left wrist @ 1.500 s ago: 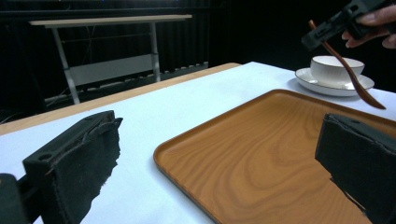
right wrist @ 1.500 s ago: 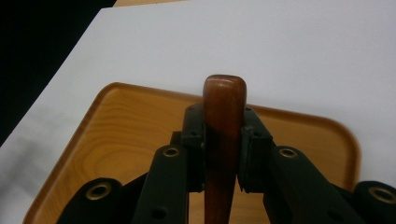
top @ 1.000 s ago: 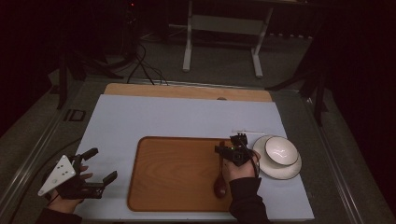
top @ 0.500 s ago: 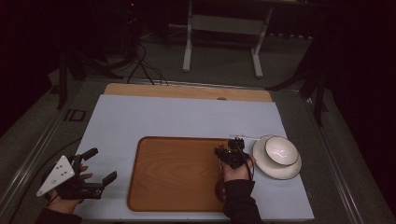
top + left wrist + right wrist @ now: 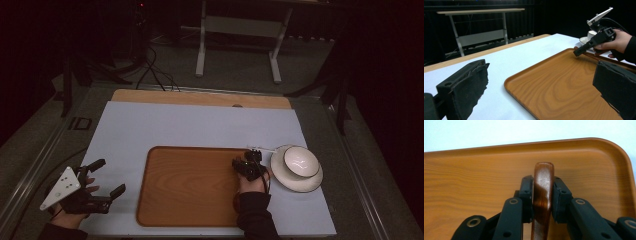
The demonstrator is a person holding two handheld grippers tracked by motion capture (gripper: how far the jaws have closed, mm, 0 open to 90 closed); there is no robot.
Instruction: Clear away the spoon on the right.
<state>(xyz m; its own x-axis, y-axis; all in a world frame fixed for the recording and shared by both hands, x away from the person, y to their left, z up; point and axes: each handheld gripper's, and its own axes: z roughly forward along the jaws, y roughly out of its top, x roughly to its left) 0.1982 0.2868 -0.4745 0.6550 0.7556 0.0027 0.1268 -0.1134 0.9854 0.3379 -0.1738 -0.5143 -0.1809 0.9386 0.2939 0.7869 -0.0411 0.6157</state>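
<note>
My right gripper (image 5: pixel 247 165) hovers over the right edge of the brown wooden tray (image 5: pixel 190 185), just left of a white bowl (image 5: pixel 301 161) that sits on a white plate (image 5: pixel 295 182). In the right gripper view my right gripper (image 5: pixel 543 182) is shut on a dark, glossy wooden utensil handle (image 5: pixel 543 187) above the tray (image 5: pixel 474 170). The utensil's other end is hidden. My left gripper (image 5: pixel 110 176) is open and holds nothing, off the table's front left corner. The left gripper view shows my left gripper (image 5: pixel 540 72) wide open, with the tray (image 5: pixel 554 85) and the right gripper (image 5: pixel 579 51) beyond.
The tray lies on a pale blue-white table cover (image 5: pixel 200 127), with a wooden strip (image 5: pixel 200 97) along the far edge. A metal frame stand (image 5: pixel 240 30) and cables (image 5: pixel 155 75) are on the dark floor behind the table.
My right gripper has shifted a little to the left, away from the bowl and over the tray's edge. The left gripper has stayed where it was.
</note>
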